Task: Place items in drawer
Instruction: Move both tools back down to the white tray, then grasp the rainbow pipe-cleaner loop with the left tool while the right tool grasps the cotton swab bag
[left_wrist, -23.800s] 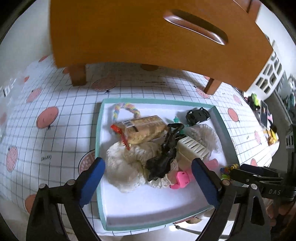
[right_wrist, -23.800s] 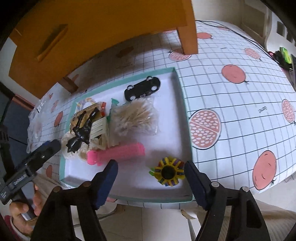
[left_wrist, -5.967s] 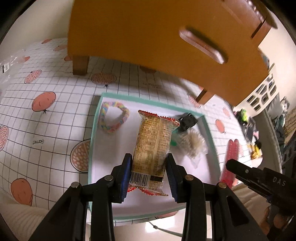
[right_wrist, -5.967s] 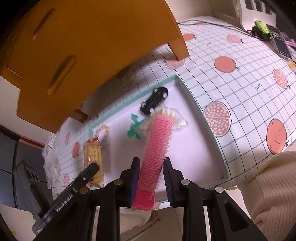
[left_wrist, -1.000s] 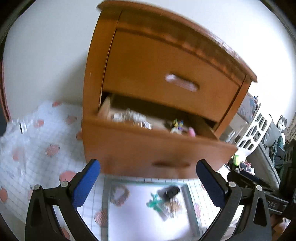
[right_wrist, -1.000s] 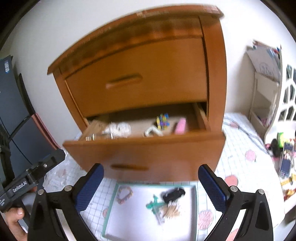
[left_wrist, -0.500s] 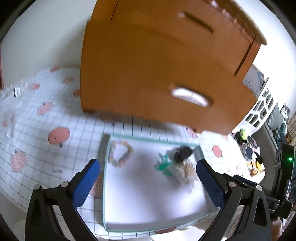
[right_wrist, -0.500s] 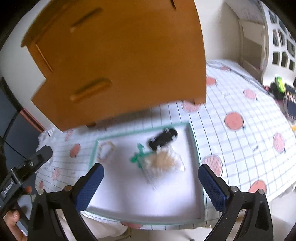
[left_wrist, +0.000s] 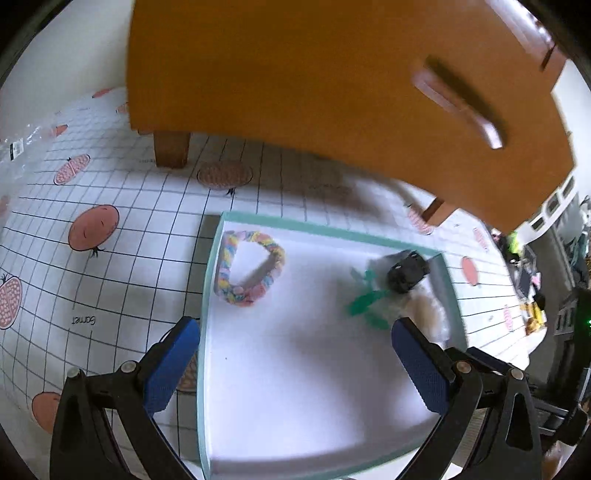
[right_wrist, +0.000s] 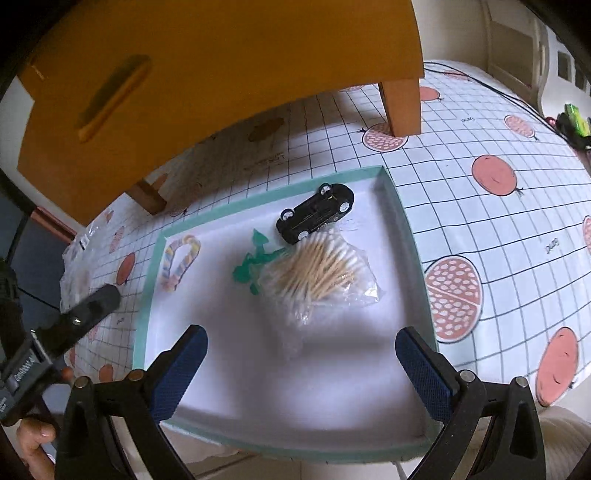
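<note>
Left tool (left_wrist: 295, 354): jaws spread wide, nothing held, above tray (left_wrist: 369, 232). Right tool (right_wrist: 301, 363): jaws spread wide, nothing held, above same tray. Tray on tabletop (right_wrist: 480, 221), below drawer (right_wrist: 221, 55) front. In tray: bracelet (left_wrist: 251, 267) at left corner; car (right_wrist: 316, 213) at far right; swab bag (right_wrist: 317, 275) just beside car; green piece (right_wrist: 253, 264) partly under bag.

My left view smears the toy car (left_wrist: 407, 273) and cotton swab bag (left_wrist: 424, 308). The drawer (left_wrist: 332, 92) top is cropped; I can't see its inside.
</note>
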